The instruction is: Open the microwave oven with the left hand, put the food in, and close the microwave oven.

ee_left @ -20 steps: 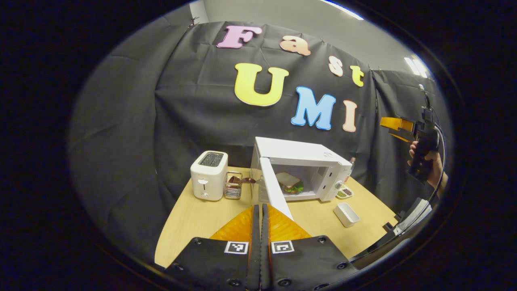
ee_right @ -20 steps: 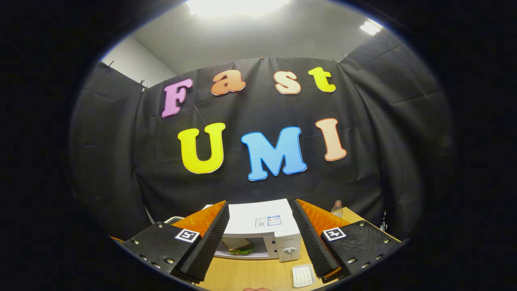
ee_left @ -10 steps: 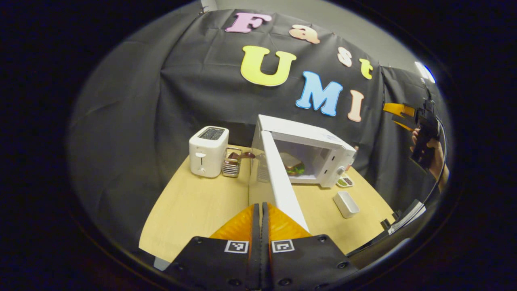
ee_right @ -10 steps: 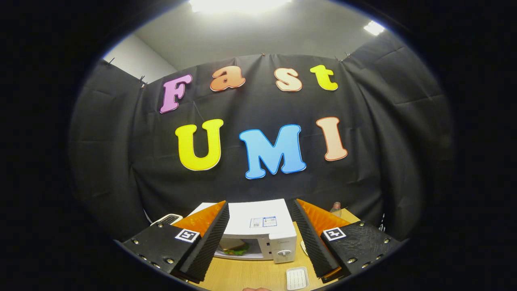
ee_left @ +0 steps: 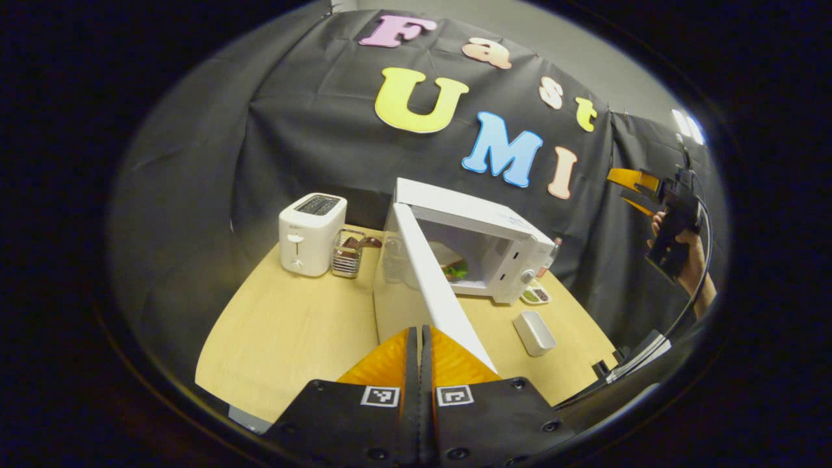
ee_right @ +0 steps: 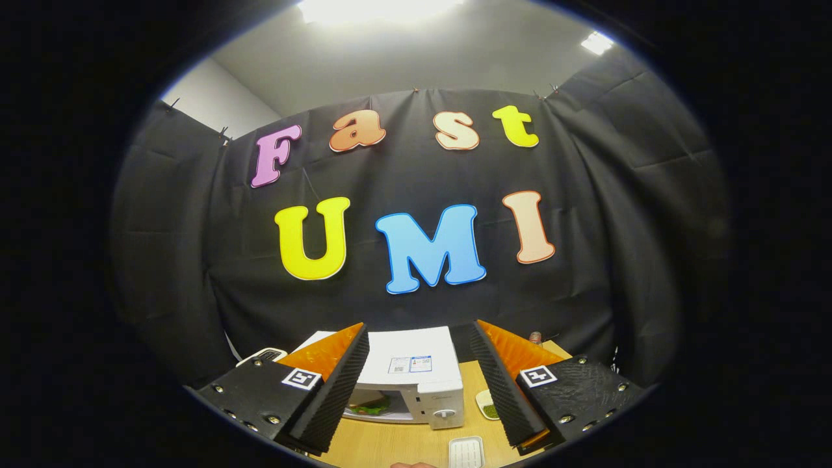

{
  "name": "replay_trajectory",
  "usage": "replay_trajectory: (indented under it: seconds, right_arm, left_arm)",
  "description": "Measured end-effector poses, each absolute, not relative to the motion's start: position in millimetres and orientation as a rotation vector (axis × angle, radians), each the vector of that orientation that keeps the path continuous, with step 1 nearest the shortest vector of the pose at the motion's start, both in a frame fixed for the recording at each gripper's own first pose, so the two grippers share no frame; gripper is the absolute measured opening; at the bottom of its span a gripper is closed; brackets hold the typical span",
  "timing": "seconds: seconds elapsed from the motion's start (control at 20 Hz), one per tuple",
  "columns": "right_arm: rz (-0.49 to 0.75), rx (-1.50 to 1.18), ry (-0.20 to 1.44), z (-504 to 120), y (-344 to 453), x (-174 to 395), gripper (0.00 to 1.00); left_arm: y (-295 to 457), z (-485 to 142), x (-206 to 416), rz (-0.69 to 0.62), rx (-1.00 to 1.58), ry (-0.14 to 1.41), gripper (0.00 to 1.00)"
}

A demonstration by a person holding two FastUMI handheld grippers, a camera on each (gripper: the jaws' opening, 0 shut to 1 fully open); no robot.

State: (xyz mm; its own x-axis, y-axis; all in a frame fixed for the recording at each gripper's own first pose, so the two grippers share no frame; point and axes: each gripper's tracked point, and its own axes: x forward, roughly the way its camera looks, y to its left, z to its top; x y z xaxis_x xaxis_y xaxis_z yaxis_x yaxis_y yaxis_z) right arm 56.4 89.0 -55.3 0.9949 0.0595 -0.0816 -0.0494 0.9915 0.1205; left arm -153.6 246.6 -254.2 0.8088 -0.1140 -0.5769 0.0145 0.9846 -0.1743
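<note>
Two steps look done, with the sandwich (ee_left: 455, 267) inside the microwave oven (ee_left: 478, 250); its door (ee_left: 432, 286) remains open beside the pinched-together left gripper (ee_left: 420, 338), while the right gripper (ee_right: 419, 354) gapes empty.

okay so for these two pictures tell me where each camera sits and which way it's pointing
Left gripper view: rides on the left gripper, fingers together, looking down across the table at the open microwave door edge-on, the toaster to the left; the right gripper and the hand holding it show far right.
Right gripper view: rides on the right gripper, fingers apart, held high, facing the booth wall, microwave front low between them.
Shared: microwave with food inside, white tray.
</note>
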Motion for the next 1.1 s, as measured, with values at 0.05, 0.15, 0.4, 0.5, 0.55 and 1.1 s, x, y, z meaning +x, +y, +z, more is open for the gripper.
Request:
replay_trajectory:
  seconds: [0.05,0.15,0.4,0.5,0.55,1.1]
  right_arm:
    - [0.052,0.122,0.085,-55,85,56,0.95]
    - [0.051,0.127,0.085,-56,79,56,0.95]
    - [0.034,0.114,0.060,-51,62,50,0.95]
    - [0.029,0.107,0.049,-47,57,49,0.95]
    - [0.026,0.104,0.043,-46,55,48,0.95]
    - [-0.043,0.095,0.037,-42,12,29,0.95]
  left_arm:
    - [238,-254,-151,-0.086,-0.166,0.631,0.07]
    - [217,-261,-146,-0.130,-0.153,0.643,0.09]
    - [173,-276,-122,-0.232,-0.136,0.666,0.07]
    - [156,-282,-113,-0.269,-0.139,0.670,0.07]
    - [147,-284,-106,-0.288,-0.133,0.671,0.07]
    - [74,-306,-28,-0.385,-0.142,0.666,0.07]
